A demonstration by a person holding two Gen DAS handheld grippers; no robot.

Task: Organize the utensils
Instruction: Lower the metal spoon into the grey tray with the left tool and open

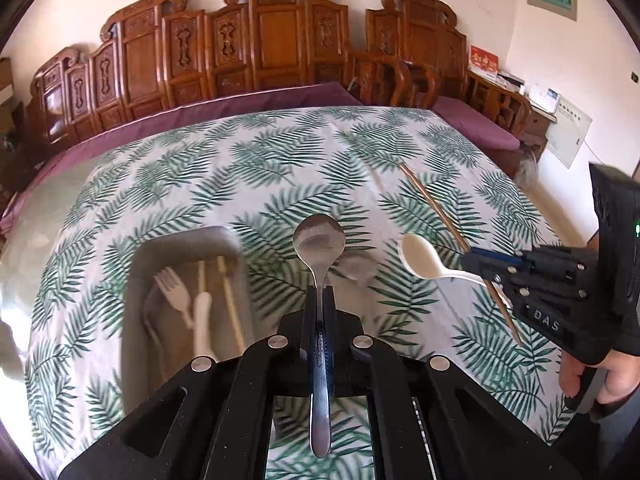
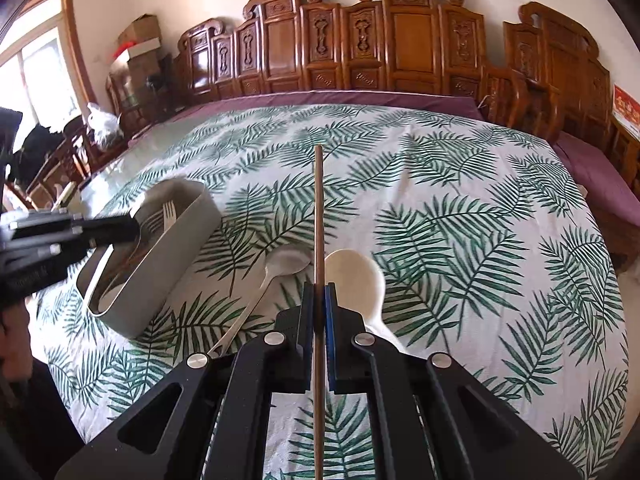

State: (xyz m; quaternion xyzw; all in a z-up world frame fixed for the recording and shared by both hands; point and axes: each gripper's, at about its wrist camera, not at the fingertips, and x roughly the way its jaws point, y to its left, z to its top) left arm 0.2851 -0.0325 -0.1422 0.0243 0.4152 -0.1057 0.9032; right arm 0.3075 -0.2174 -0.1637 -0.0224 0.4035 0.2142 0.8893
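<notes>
Left wrist: left claw [image 1: 319,294] gripping metal spoon [image 1: 319,242]

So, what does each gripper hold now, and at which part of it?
The left gripper holds the metal spoon by its handle near the neck. The right gripper holds a chopstick around mid-length.

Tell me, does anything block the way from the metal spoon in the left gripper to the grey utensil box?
Nothing visible does. The metal spoon, clamped in the left gripper, hangs just right of the grey box, with only bare tablecloth between.
</notes>
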